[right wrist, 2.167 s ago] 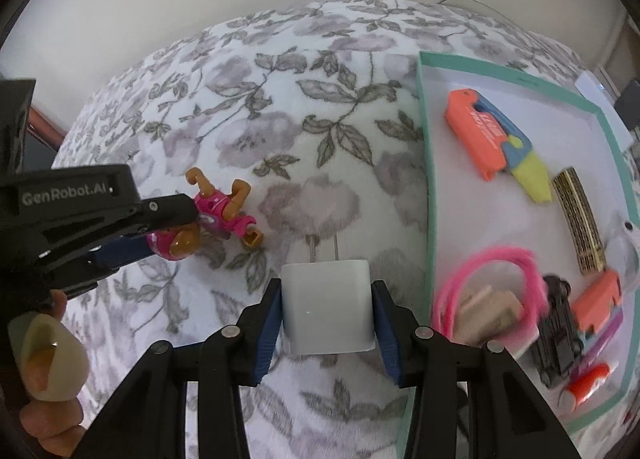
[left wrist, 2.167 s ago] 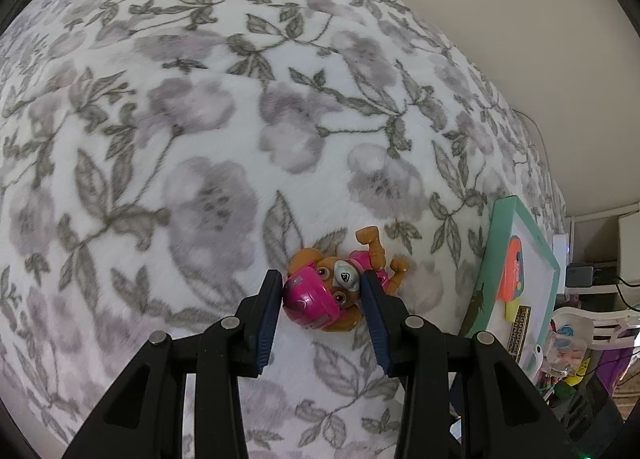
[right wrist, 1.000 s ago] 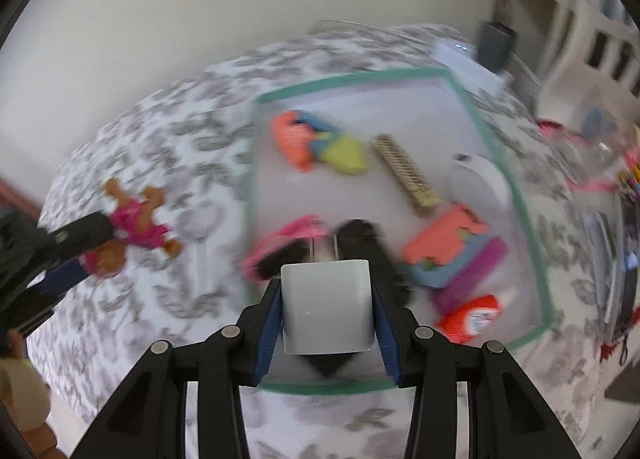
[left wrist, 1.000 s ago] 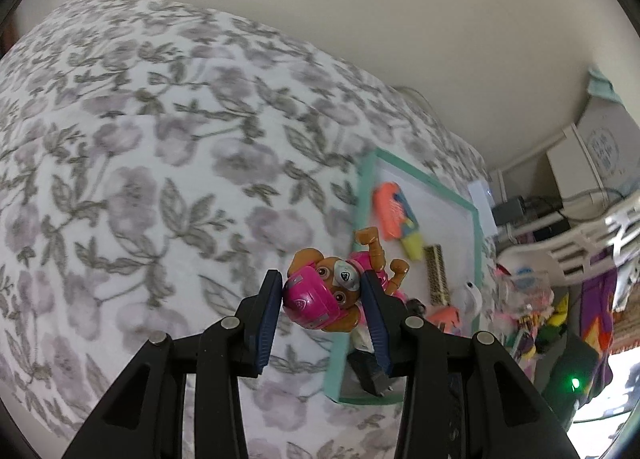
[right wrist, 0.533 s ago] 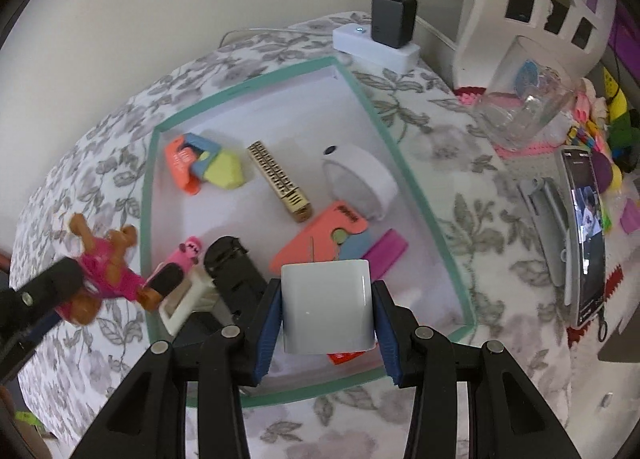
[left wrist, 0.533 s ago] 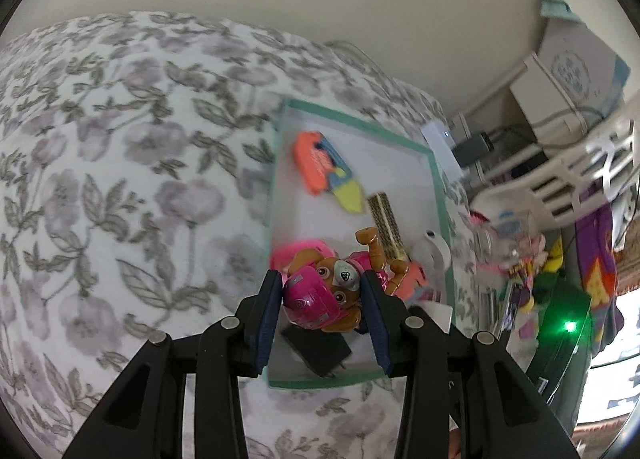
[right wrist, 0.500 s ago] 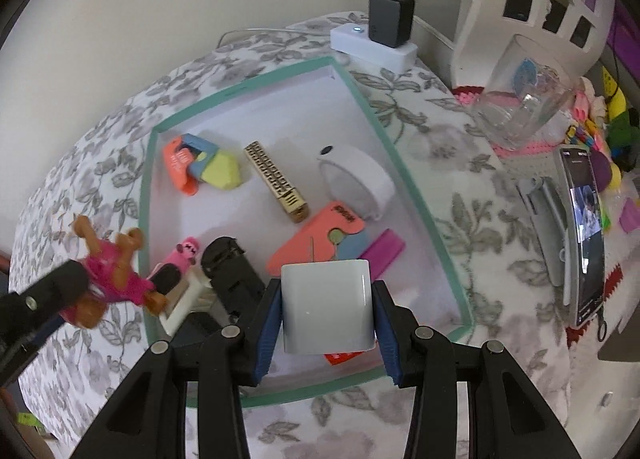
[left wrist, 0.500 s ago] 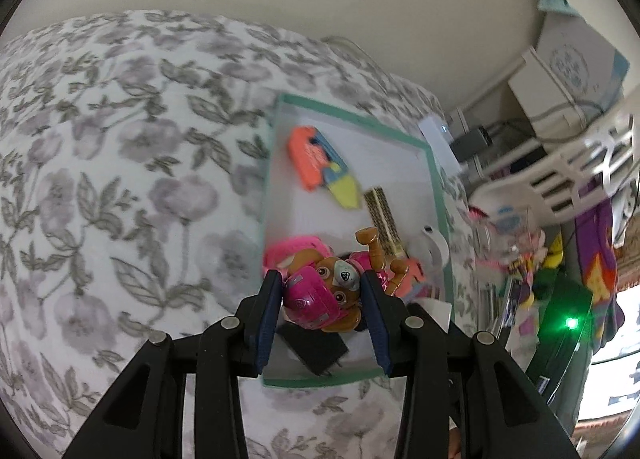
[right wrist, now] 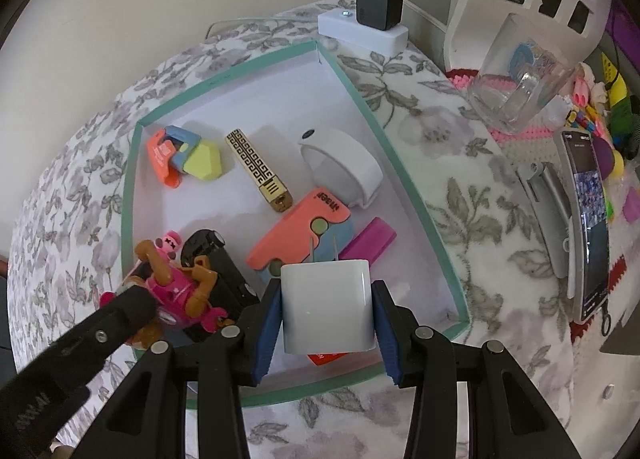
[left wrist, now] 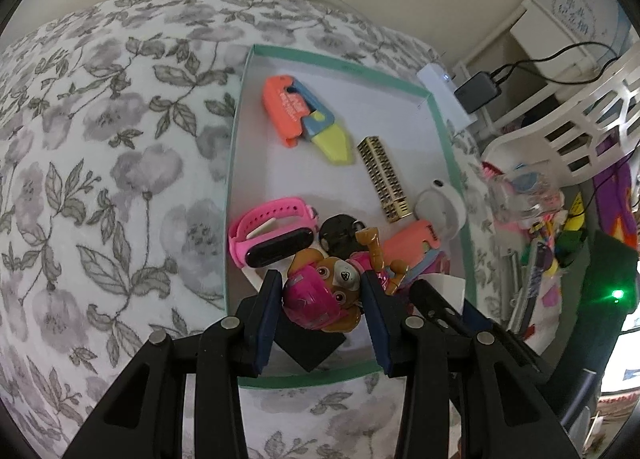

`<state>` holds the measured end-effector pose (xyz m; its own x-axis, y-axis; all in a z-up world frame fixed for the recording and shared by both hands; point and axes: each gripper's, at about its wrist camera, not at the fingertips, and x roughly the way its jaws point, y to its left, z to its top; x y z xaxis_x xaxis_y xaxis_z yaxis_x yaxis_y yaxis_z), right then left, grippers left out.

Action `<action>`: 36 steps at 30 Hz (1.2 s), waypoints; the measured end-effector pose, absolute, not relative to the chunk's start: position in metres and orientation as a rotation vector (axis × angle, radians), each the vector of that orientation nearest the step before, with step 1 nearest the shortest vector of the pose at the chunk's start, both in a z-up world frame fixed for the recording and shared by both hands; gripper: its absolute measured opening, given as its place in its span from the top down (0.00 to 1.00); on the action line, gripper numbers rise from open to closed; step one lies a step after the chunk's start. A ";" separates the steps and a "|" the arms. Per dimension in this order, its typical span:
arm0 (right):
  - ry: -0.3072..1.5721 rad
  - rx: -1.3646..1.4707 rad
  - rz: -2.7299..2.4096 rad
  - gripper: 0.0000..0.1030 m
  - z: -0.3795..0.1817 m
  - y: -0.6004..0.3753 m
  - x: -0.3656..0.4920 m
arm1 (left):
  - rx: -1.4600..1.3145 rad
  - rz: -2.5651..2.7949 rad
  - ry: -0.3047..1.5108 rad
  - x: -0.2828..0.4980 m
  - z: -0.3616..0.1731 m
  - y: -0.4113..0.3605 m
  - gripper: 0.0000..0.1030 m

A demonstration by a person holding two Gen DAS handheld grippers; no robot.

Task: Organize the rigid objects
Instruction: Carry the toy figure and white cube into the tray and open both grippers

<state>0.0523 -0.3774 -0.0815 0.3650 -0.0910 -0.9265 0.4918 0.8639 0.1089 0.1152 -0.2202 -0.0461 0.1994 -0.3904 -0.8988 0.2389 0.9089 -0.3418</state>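
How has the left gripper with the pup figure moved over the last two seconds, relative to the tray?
Yes. The left gripper, shut on the pup figure, has travelled from the floral blanket to above the teal-rimmed tray.

A red item (right wrist: 328,357) in the tray (right wrist: 404,163) lies mostly hidden behind the white charger (right wrist: 326,309).

black gripper (left wrist: 322,313), blue pads, silver screws.
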 end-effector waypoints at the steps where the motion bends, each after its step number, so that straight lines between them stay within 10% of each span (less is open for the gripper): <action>1: 1.148 0.402 -0.387 0.55 -0.083 -0.377 0.053 | -0.129 -0.433 1.304 0.116 -0.049 -0.220 0.59; 36: 1.079 0.339 -0.389 0.51 -0.054 -0.363 0.052 | -0.086 -0.311 1.219 0.120 -0.025 -0.190 0.43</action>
<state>0.0516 -0.3632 -0.0536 0.4170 -0.1405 -0.8980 0.4644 0.8822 0.0776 0.1196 -0.1896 -0.0251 0.3077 -0.2807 -0.9091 0.1891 0.9545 -0.2308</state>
